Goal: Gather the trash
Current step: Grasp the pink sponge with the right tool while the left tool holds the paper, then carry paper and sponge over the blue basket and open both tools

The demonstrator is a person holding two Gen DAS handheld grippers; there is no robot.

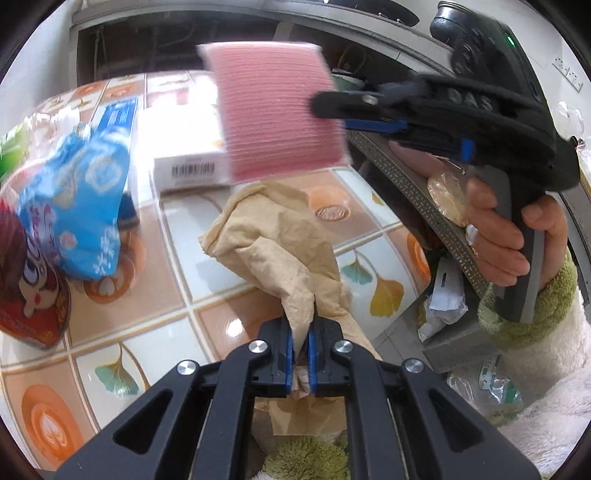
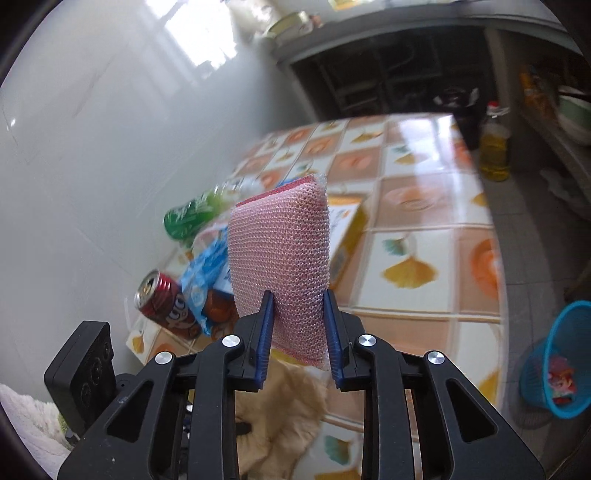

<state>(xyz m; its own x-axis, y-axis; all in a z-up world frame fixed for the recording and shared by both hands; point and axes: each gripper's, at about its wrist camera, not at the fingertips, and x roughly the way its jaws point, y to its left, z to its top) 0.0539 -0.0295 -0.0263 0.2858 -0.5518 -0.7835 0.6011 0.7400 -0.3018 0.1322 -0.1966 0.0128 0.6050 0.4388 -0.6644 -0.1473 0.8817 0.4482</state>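
Far right of table (image 2: 417, 236) clear; cans (image 2: 162, 299), blue wrapper (image 2: 207, 266), box (image 2: 347, 236) crowd left side by wall (image 2: 92, 147).

One pink sponge (image 2: 279, 266), one red can (image 2: 162, 299), one green bottle (image 2: 192, 216), two boxes (image 1: 192, 155).

A table (image 2: 413, 236) covered in glossy cloth printed with orange squares and ginkgo leaves stands against a pale grey wall (image 2: 92, 147) at nine o'clock. Window light (image 2: 199, 33) reflects off the wall at eleven. Dark open shelving (image 2: 399, 77) sits at one o'clock, grey tiled floor (image 2: 532, 240) at three
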